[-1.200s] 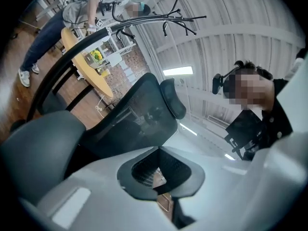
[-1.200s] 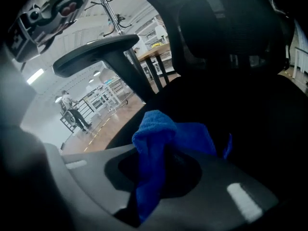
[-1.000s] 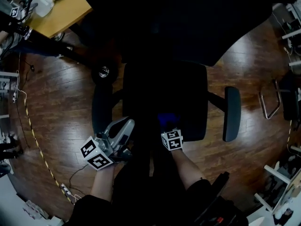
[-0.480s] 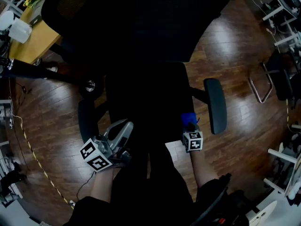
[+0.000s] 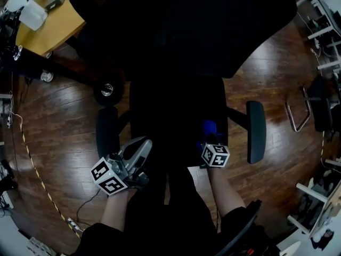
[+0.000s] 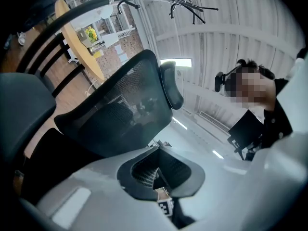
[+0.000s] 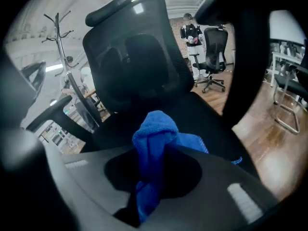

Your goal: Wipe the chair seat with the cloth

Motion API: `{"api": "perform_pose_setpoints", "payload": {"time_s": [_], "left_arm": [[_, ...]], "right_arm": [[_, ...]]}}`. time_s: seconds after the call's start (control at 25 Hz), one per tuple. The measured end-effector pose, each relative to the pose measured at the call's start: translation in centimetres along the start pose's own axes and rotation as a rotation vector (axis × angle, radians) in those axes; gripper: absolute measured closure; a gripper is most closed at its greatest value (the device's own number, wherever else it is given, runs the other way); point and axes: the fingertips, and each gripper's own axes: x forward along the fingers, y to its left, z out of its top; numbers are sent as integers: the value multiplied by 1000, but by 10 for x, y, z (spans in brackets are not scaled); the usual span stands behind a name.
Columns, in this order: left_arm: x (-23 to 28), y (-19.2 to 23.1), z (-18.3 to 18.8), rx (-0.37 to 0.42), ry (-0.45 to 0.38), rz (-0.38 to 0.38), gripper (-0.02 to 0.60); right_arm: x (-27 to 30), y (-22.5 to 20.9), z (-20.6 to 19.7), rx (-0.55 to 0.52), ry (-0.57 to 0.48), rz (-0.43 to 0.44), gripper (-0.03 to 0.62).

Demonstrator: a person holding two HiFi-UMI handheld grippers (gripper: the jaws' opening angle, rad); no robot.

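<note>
Gripping a bunched blue cloth (image 7: pixel 153 137) between its closed jaws, the right gripper (image 5: pixel 209 137) holds it over the near right part of the black chair seat (image 5: pixel 176 108). The cloth's loose folds spill forward onto the seat, close to the right armrest (image 5: pixel 256 131). Off to the left, the left gripper (image 5: pixel 139 147) sits at the seat's near left corner, just beside the left armrest (image 5: pixel 106 133). Its jaws are pressed together with nothing between them, and it tilts up toward the mesh backrest (image 6: pixel 120 105). Dark wooden floor (image 5: pixel 58 137) surrounds the chair. A yellow-topped table (image 5: pixel 50 28) stands at the far left.
</note>
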Motion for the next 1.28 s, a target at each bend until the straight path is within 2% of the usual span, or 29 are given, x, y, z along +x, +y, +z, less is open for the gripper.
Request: {"api": "perform_pose_setpoints", "payload": {"time_s": [0.16, 0.36, 0.52, 0.64, 0.8, 0.92, 1.12, 1.28], "left_arm": [[-13, 11, 10, -6, -31, 21, 578], [-35, 9, 19, -15, -64, 16, 578], [-55, 23, 29, -41, -133, 64, 578], [-59, 30, 33, -49, -158, 84, 578], [-59, 33, 36, -50, -156, 82, 578], [-56, 35, 32, -49, -135, 81, 578], [-44, 36, 18, -61, -90, 83, 578], [-31, 43, 9, -70, -54, 87, 578]], "right_arm": [[88, 74, 51, -21, 7, 135, 533], [167, 186, 95, -181, 20, 296, 531], [219, 262, 93, -285, 83, 388, 531], [247, 284, 74, -341, 159, 411, 531], [253, 282, 74, -369, 151, 403, 531], [259, 253, 73, -361, 166, 344, 531], [253, 152, 93, -368, 184, 186, 531], [216, 54, 135, -350, 152, 28, 531]]}}
